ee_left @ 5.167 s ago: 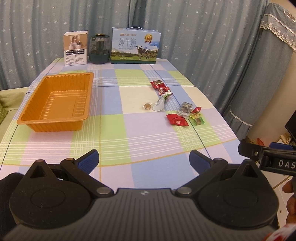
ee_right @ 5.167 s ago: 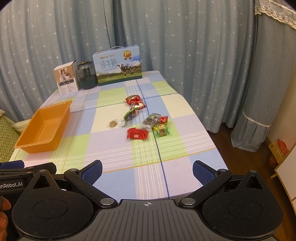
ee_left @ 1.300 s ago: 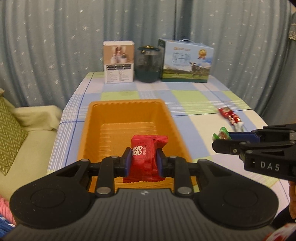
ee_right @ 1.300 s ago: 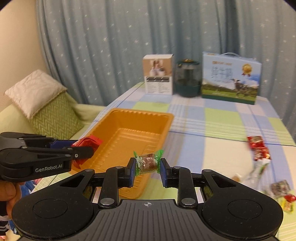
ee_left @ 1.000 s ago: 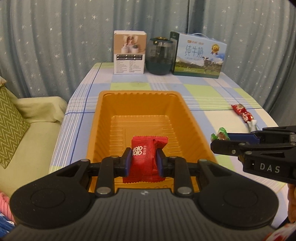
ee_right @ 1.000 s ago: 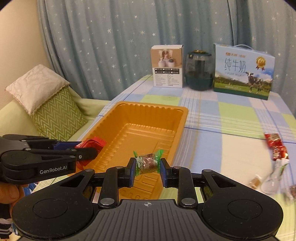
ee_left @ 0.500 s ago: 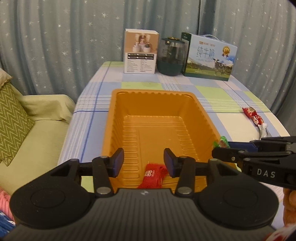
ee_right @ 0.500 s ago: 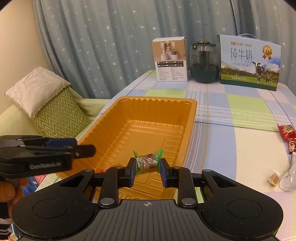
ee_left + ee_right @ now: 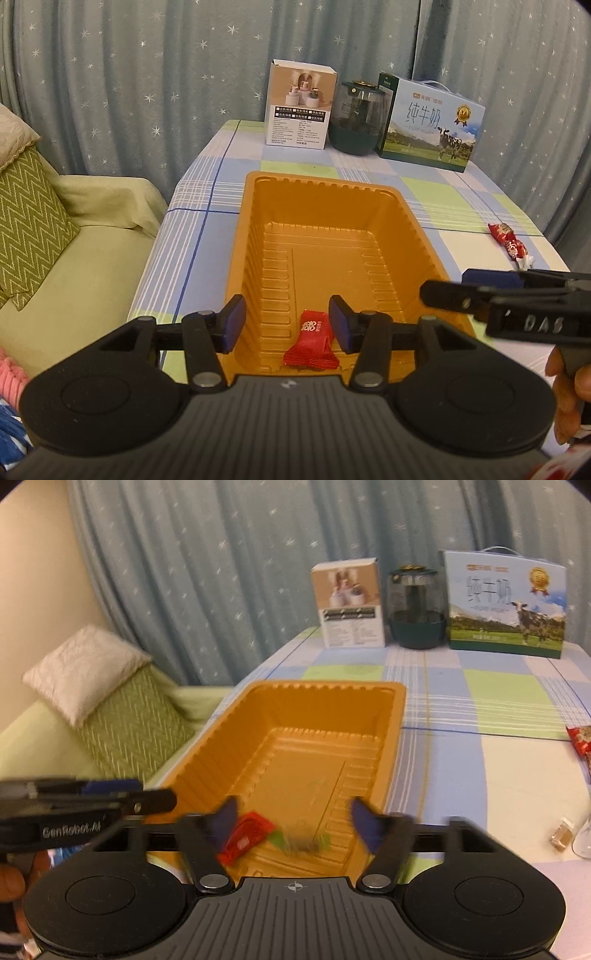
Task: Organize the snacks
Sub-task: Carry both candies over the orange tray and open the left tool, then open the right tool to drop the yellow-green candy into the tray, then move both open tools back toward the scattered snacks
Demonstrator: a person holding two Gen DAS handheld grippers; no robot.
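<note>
An orange tray point(image 9: 332, 192) point(image 9: 314, 701) lies on the checked table. A red snack packet point(image 9: 311, 347) point(image 9: 245, 834) lies at the tray's near end. My left gripper point(image 9: 287, 325) is open and empty just above that packet. My right gripper point(image 9: 293, 818) is open over the tray's near end; a green-ended candy point(image 9: 301, 841), blurred, is below it inside the tray. The right gripper also shows side-on in the left wrist view point(image 9: 491, 288), at the tray's right rim. More snacks lie on the table to the right: a red wrapper point(image 9: 506, 240) point(image 9: 580, 738) and a small brown candy point(image 9: 562, 832).
A white box point(image 9: 300, 103), a dark glass jar point(image 9: 356, 122) and a milk carton box point(image 9: 430, 122) stand at the table's far edge. A sofa with a green zigzag cushion point(image 9: 26, 221) is to the left. Starred curtains hang behind.
My right gripper has opened and let go of the green-ended candy, which drops into the tray. My left gripper has opened wider; the red packet it released now lies flat in the tray.
</note>
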